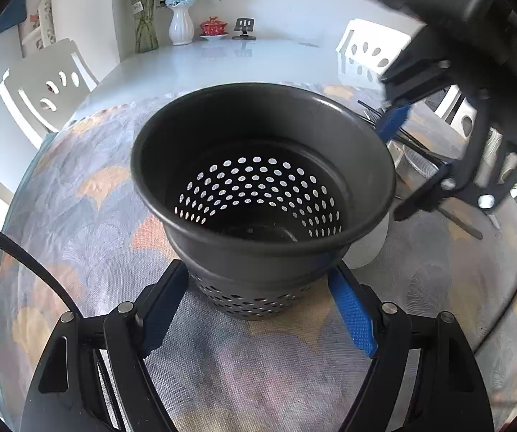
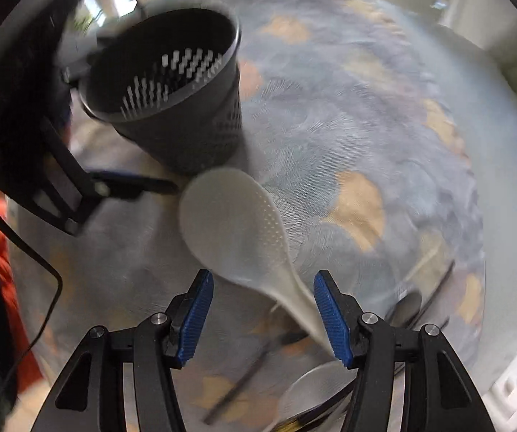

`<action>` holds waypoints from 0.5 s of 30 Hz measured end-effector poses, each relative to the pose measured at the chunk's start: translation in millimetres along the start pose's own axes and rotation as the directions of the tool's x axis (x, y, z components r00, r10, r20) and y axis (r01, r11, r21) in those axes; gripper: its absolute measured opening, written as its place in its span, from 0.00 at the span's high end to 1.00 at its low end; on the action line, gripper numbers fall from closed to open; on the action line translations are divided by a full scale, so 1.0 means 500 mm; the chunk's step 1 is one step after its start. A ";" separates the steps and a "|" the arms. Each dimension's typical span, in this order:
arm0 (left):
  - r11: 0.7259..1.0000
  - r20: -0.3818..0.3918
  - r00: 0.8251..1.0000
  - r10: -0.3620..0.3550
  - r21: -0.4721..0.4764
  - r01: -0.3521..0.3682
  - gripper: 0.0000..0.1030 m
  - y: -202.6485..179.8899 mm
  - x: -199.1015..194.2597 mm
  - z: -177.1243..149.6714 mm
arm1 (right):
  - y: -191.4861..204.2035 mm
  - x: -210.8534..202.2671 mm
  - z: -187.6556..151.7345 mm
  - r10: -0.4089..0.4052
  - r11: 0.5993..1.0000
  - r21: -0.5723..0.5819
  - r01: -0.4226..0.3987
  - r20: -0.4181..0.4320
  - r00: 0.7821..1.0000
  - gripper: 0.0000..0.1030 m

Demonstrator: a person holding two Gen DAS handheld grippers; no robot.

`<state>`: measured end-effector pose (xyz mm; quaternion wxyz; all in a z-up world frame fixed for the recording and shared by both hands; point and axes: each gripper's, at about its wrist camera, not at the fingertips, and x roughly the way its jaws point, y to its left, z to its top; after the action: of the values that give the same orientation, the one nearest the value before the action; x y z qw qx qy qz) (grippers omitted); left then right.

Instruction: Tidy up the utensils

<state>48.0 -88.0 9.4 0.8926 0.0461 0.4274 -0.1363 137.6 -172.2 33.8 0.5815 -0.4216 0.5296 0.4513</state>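
Observation:
A dark grey perforated utensil holder [image 1: 262, 194] stands on the patterned tablecloth; it also shows in the right wrist view [image 2: 172, 82], tilted. My left gripper [image 1: 258, 280] is shut on its lower body, one blue pad on each side. My right gripper [image 2: 262, 309] is open; a white rice paddle [image 2: 233, 226] lies between and ahead of its fingers, its handle against the right pad [image 2: 330, 320]. The paddle's head points toward the holder. In the left wrist view my right gripper [image 1: 395, 165] hovers to the right of the holder.
More utensils, black chopsticks [image 2: 244, 381] and a metal spoon [image 2: 316, 388], lie under the right gripper. A metal tray [image 1: 420, 165] with utensils sits right of the holder. Vases [image 1: 181, 23], a red teacup [image 1: 213, 27] and white chairs [image 1: 48, 82] stand at the far table edge.

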 end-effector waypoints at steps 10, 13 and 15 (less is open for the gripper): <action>0.998 -0.012 0.999 0.052 0.020 -0.052 0.24 -0.013 0.004 -0.003 | -0.018 0.041 -0.023 0.109 0.978 -0.163 -0.127 -0.118 0.987 0.44; 0.998 -0.013 0.998 0.063 0.021 -0.062 0.24 -0.015 0.004 -0.004 | -0.022 0.047 -0.025 0.090 0.984 -0.144 -0.104 -0.104 0.991 0.48; 0.998 -0.013 0.998 0.067 0.022 -0.067 0.24 -0.015 0.005 -0.004 | -0.019 0.039 -0.024 0.072 0.986 -0.147 -0.080 -0.064 0.995 0.68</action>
<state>45.8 -95.2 6.6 0.8930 0.0709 0.4304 -0.1106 144.6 -184.5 13.3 0.5151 -0.4563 0.5267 0.4990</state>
